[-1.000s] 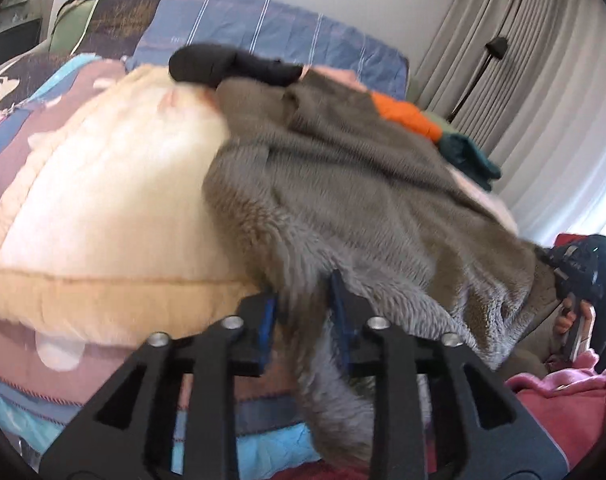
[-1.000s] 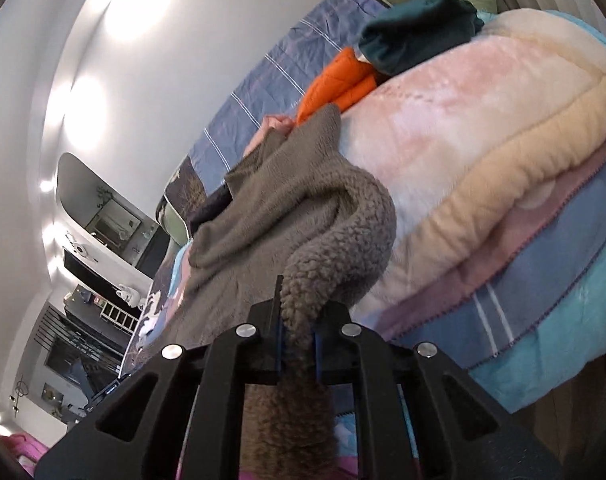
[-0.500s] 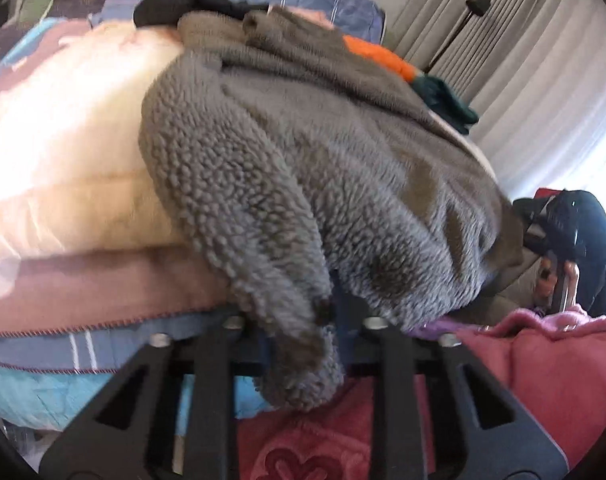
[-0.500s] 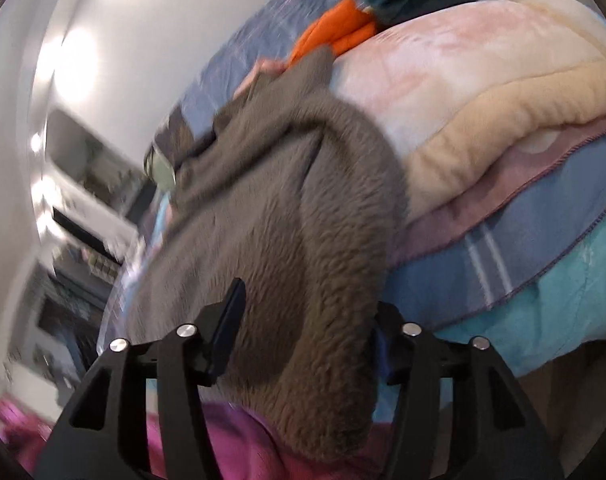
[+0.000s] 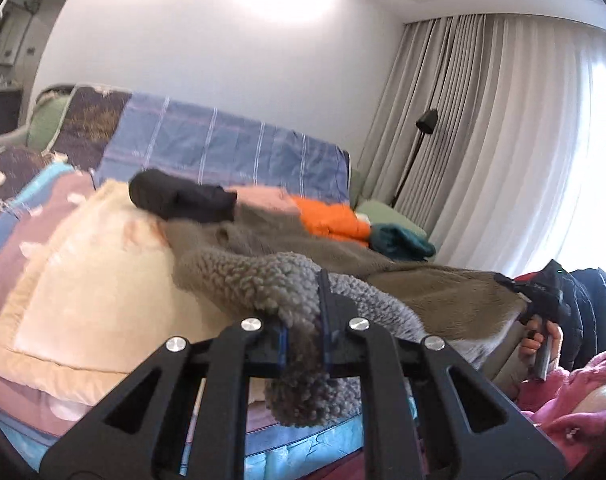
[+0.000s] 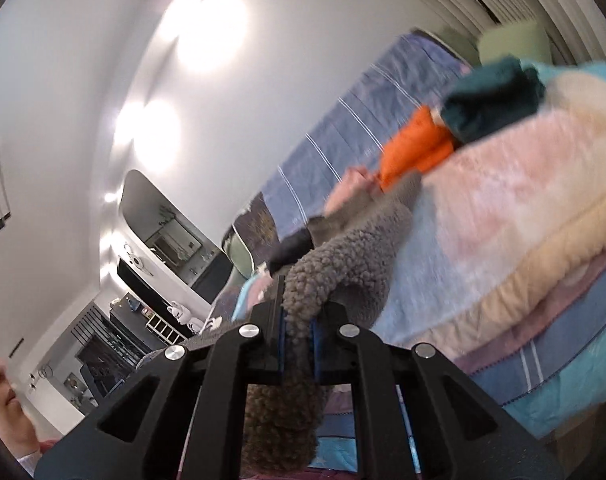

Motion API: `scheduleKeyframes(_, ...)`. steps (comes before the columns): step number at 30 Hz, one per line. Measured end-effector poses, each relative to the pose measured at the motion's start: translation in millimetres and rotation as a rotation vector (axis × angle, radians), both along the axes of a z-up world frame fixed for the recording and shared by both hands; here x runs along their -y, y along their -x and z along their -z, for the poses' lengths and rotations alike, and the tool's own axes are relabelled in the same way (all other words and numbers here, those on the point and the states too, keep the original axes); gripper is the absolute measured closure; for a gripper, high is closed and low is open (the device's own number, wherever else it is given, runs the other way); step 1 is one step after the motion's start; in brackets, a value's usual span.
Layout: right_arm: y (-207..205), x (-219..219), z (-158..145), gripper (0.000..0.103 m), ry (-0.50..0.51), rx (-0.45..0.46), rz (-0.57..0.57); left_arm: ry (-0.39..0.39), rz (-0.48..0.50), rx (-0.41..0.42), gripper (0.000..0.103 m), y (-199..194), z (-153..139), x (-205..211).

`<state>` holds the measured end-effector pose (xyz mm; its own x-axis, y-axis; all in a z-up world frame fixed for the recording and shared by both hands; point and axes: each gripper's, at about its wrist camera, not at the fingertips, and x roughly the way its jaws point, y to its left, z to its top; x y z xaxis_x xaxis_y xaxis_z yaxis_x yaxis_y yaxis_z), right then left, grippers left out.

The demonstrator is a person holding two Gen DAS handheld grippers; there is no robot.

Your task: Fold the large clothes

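Note:
A large grey-brown fleece garment (image 5: 423,284) lies spread over the bed's quilt (image 5: 83,280). My left gripper (image 5: 305,344) is shut on a curly fleece edge of it, which bunches between the blue pads and hangs below them. In the right wrist view my right gripper (image 6: 297,344) is shut on another fleece edge (image 6: 343,264), lifted off the quilt (image 6: 503,220). The right gripper (image 5: 543,296) also shows at the far right of the left wrist view, held in a hand at the garment's other side.
At the back of the bed lie a black garment (image 5: 183,200), an orange one (image 5: 331,220), a teal one (image 5: 399,242) and a blue striped pillow (image 5: 231,152). A floor lamp (image 5: 423,124) and curtains (image 5: 503,140) stand right. A pink garment (image 5: 575,400) lies at lower right.
Both grippers have risen with the fleece, so the views now look level across the bed. The left jaws closed on the edge; the right jaws opened wide and re-gripped it.

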<state>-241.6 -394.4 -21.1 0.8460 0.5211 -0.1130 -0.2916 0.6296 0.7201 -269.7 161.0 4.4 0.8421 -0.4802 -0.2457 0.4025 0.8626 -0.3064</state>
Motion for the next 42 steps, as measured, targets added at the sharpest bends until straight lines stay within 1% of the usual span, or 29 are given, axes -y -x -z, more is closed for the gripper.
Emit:
scheduleKeyframes(3, 0.4, 0.5, -9.1, 0.094, 0.051, 0.022, 0.029, -0.037, -0.04, 0.013, 0.09, 4.1, -7.8, -1.8)
scheduleKeyframes(5, -15.3, 0.5, -4.8, 0.093, 0.039, 0.006, 0.02, -0.062, -0.06, -0.008, 0.09, -9.1, -6.0, 1.6)
scheduleKeyframes(6, -29.4, -0.1, -0.6, 0.093, 0.028, -0.01, 0.015, -0.072, -0.066, -0.019, 0.089, -17.7, -3.9, 1.9)
scheduleKeyframes(9, -67.2, -2.5, 3.7, 0.093, 0.02, -0.046, 0.029, -0.095, -0.077, -0.064, 0.089, -50.0, -2.3, 9.2)
scheduleKeyframes(12, -103.9, -4.7, -0.1, 0.093, 0.016, -0.045, 0.04, -0.103, -0.087, -0.055, 0.088, -78.7, -8.6, 10.5)
scheduleKeyframes(14, -121.9, -6.2, -7.2, 0.092, 0.039, -0.037, 0.065, -0.093, -0.1, -0.045, 0.088, -100.8, -15.6, 7.9)
scheduleKeyframes(17, -160.9, -7.3, -14.5, 0.092, 0.076, -0.04, 0.096, -0.104, -0.14, -0.039, 0.087, -132.1, -23.8, 3.6)
scheduleKeyframes(19, -188.0, -9.5, -15.1, 0.092, 0.096, -0.051, 0.1, -0.107, -0.162, -0.053, 0.087, -159.7, -24.9, 0.6)
scheduleKeyframes(21, -220.6, -13.6, -9.2, 0.092, 0.127, -0.088, 0.109, -0.11, -0.172, -0.08, 0.087, -190.3, -21.2, -0.2)
scheduleKeyframes(25, -277.5, -24.8, 17.8, 0.092, 0.216, -0.186, 0.138, -0.176, -0.193, -0.171, 0.086, -254.6, 7.2, 5.9)
scheduleKeyframes(26, -292.2, -27.1, 28.0, 0.092, 0.242, -0.221, 0.15, -0.187, -0.199, -0.196, 0.086, -269.6, 17.0, 7.0)
scheduleKeyframes(27, -301.1, -29.3, 36.0, 0.092, 0.263, -0.246, 0.16, -0.2, -0.211, -0.234, 0.086, -291.1, 32.8, 8.2)
scheduleKeyframes(30, -328.2, -32.5, 71.2, 0.092, 0.326, -0.324, 0.193, -0.198, -0.222, -0.297, 0.086, -327.1, 67.9, 5.8)
scheduleKeyframes(33, -334.8, -37.3, 85.7, 0.092, 0.37, -0.345, 0.198, -0.179, -0.208, -0.347, 0.085, -349.6, 96.0, 3.2)
scheduleKeyframes(35, -335.4, -36.3, 89.0, 0.091, 0.372, -0.346, 0.189, -0.178, -0.2, -0.346, 0.085, -355.5, 104.7, 3.8)
scheduleKeyframes(39, -331.3, -32.3, 84.0, 0.087, 0.344, -0.359, 0.163, -0.154, -0.18, -0.329, 0.084, -348.9, 99.5, -0.4)
scheduleKeyframes(42, -315.3, -35.6, 68.4, 0.082, 0.374, -0.325, 0.163, -0.132, -0.162, -0.305, 0.077, -332.0, 85.7, -6.3)
